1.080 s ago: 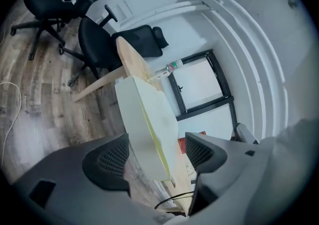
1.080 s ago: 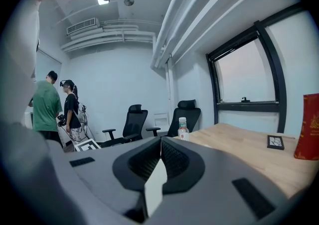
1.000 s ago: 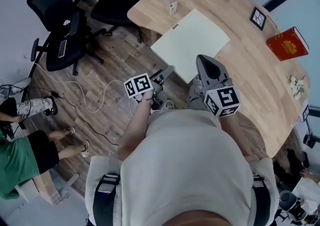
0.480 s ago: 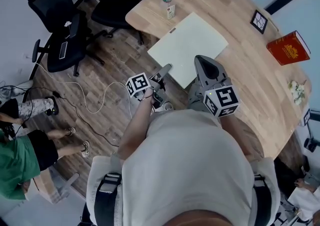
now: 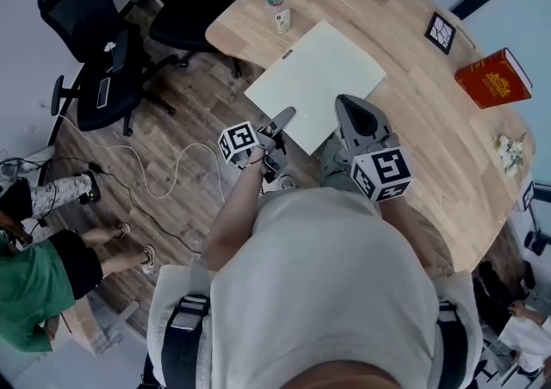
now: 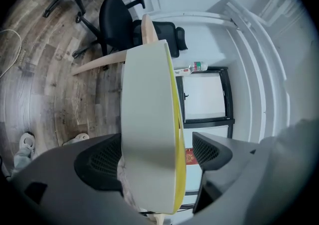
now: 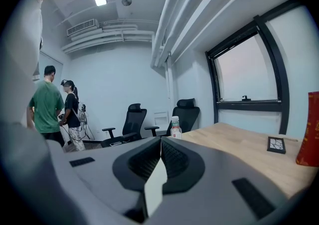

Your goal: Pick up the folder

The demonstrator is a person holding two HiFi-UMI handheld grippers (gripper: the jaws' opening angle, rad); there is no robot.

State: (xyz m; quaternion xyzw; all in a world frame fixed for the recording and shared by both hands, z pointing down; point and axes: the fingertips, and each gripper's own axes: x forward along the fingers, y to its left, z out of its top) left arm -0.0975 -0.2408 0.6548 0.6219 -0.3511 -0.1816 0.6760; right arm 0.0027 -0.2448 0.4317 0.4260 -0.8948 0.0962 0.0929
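Cream folder (image 5: 318,77) between just-opened left tongs (image 5: 282,116)

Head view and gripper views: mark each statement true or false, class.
1. The pale rectangular folder lies on the light wooden table. True.
2. The left claw is clamped shut on the folder. False: its jaws have just been opening and stand apart, the folder's edge between them.
3. The right claw is shut on the folder. True.
4. The red book rests on the folder. False: it lies apart on the table.
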